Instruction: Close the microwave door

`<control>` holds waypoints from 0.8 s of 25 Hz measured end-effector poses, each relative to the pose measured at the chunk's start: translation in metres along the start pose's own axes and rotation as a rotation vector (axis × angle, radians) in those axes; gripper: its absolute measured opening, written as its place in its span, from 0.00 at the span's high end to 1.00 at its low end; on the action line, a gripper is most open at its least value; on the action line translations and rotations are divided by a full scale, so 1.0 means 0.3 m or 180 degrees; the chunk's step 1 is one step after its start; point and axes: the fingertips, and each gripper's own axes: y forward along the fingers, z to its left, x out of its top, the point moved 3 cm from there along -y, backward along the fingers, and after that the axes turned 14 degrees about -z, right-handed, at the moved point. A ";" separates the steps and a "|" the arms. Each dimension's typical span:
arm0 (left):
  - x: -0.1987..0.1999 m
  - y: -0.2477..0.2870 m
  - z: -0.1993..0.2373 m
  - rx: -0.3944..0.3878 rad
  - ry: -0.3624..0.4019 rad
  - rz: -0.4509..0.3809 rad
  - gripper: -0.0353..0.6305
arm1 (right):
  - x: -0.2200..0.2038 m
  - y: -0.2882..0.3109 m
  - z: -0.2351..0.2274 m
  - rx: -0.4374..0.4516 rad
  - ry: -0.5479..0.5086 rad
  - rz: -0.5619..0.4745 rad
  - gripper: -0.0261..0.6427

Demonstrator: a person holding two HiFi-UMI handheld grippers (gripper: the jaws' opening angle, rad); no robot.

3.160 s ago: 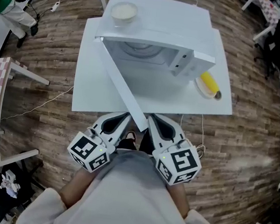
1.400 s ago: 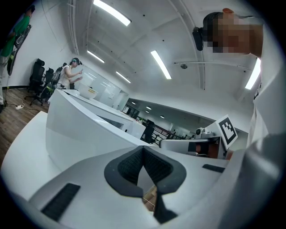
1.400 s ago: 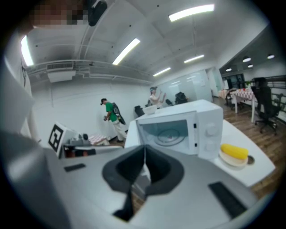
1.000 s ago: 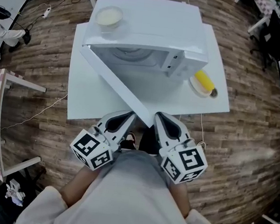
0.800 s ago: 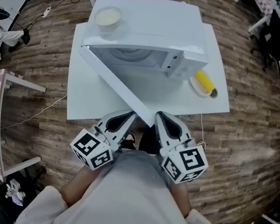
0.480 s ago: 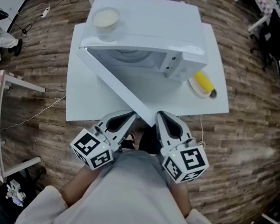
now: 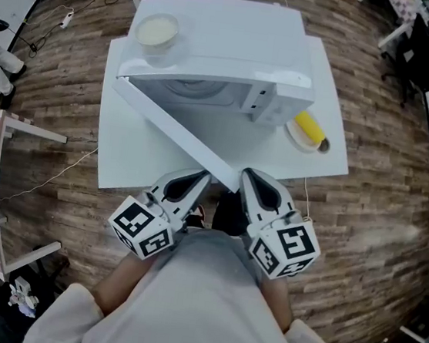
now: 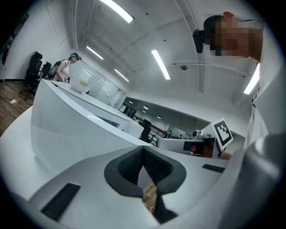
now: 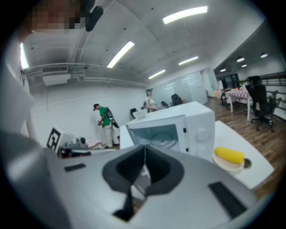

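Both shut, empty: my left claw (image 7: 200,179) and right claw (image 7: 246,175).
White microwave door (image 7: 175,129) unchanged, open, slanting from far-left towards me.

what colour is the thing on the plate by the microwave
Yellow item; right gripper view shows it best.

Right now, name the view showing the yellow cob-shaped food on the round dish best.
Right gripper view: the yellow cob-shaped food lies side-on and unblocked on its dish. The head view shows it small, from above; the left gripper view misses it.
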 end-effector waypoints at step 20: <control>-0.001 0.071 0.016 0.0005 -0.0037 -0.0005 0.92 | 0.026 0.043 -0.074 0.0017 0.0005 -0.0018 0.93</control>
